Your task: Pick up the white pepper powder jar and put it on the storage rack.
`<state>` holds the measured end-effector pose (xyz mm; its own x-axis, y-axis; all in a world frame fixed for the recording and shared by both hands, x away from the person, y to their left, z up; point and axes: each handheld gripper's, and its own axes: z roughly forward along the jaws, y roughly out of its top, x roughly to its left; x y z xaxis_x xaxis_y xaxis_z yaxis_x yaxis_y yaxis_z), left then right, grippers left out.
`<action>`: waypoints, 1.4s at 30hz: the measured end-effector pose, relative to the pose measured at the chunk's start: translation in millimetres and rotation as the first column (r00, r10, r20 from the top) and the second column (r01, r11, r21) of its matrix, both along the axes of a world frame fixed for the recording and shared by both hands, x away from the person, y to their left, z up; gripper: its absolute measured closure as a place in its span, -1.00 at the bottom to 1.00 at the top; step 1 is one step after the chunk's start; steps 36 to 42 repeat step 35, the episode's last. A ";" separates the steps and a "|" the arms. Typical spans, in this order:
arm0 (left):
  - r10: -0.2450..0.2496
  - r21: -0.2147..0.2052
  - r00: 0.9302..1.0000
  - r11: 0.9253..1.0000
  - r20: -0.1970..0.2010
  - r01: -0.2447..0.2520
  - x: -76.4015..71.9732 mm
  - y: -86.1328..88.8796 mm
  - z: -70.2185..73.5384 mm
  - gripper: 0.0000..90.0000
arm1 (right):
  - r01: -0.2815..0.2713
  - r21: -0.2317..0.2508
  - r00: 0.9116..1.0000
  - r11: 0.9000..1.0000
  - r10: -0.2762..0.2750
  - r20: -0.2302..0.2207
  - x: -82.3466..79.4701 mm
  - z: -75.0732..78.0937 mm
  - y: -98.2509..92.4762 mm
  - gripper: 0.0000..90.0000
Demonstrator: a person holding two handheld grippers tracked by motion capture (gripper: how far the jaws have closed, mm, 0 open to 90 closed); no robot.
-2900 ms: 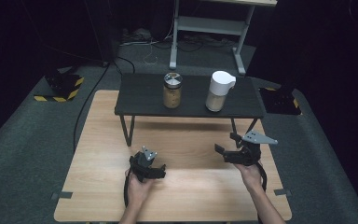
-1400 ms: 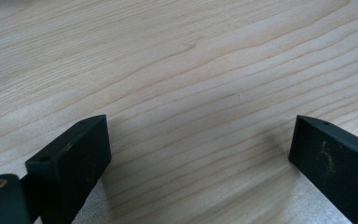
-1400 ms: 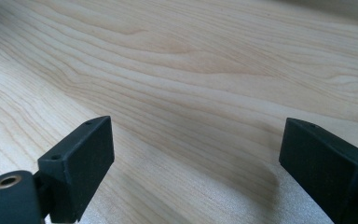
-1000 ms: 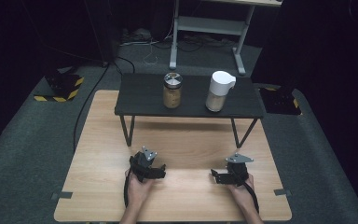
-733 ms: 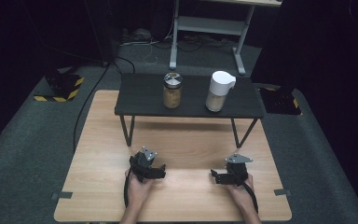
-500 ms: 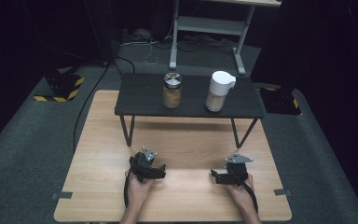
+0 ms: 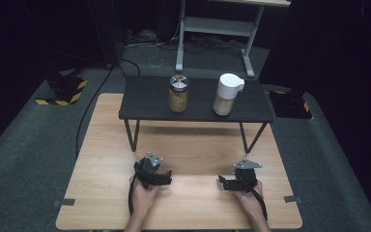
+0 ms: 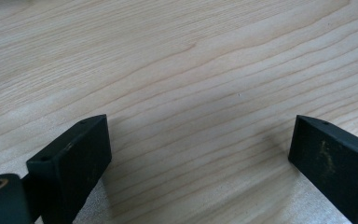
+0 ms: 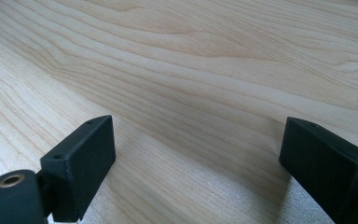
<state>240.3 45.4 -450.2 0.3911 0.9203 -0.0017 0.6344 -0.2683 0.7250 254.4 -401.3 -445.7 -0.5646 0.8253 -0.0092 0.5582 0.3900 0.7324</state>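
Both of my grippers rest low over the wooden table [image 7: 101, 159] near its front edge. My left gripper [image 7: 160, 178] sits left of centre and my right gripper [image 7: 226, 183] right of centre, each held by a hand. In the left gripper view the left gripper [image 8: 200, 154] stands open over bare wood. The right gripper view shows the right gripper [image 9: 196, 158] open as well, with nothing between its jaws. On the black shelf [image 7: 145, 101] at the back stand a glass jar [image 7: 178, 94] with a metal lid and a white lidded jug [image 7: 226, 94].
The black shelf rests on thin metal legs [image 7: 132, 134] over the far half of the table. Cables [image 7: 84, 121] trail across the dark carpet at the left. A yellow-and-black striped block [image 7: 63, 92] lies on the floor left of the table, and another dark block [image 7: 292, 104] lies at the right.
My right gripper came down and toward the front edge from a raised spot near the shelf's right leg. Over the last second nothing has moved. The left gripper kept still.
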 end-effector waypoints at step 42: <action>-0.008 0.004 1.000 1.000 -0.009 0.009 -0.3 -0.4 1.0 -0.93 | 0.006 0.000 1.000 1.000 -0.006 -0.002 0.2 0.3 0.6 -0.78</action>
